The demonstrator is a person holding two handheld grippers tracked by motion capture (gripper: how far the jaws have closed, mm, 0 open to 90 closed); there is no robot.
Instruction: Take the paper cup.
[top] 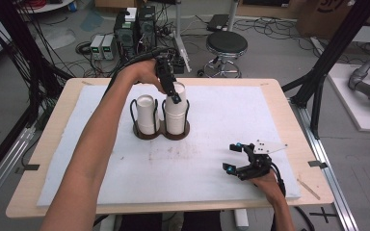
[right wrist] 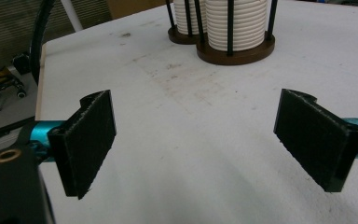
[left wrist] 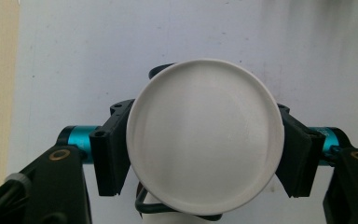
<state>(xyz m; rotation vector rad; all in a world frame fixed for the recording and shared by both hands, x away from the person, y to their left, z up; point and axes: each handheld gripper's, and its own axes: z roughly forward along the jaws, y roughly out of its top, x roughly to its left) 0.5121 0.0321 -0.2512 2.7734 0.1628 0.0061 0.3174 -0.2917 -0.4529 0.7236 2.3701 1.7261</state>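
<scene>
Cups first: two white stacks sit in a dark twin-ring holder [top: 161, 132] w/ thin wire uprights, at about 11 o'clock from table centre, on the white mat [top: 212, 159] that covers most of the wooden table [top: 53, 144]. The right-hand stack [top: 175, 115] stands taller than the left-hand stack [top: 146, 113].

Left gripper [top: 171, 91] comes down from above onto the taller stack. In the left gripper view the top cup [left wrist: 205, 135] shows end-on as a round white disc, w/ one black pad touching it at 9 o'clock and the other at 3 o'clock, so I'd call it clamped on the top cup.

Right gripper [top: 243, 161] rests low on the mat at about 4 o'clock from centre, well apart from the holder, jaws spread wide w/ nothing between them.

Step in hand, I reckon: grip made on the top cup, lift not yet done. Next move needs a straight pull upward so it clears the wire uprights and peels off the cup beneath w/o dragging the stack or tipping the holder. Squeeze too hard and the thin wall may buckle.
</scene>
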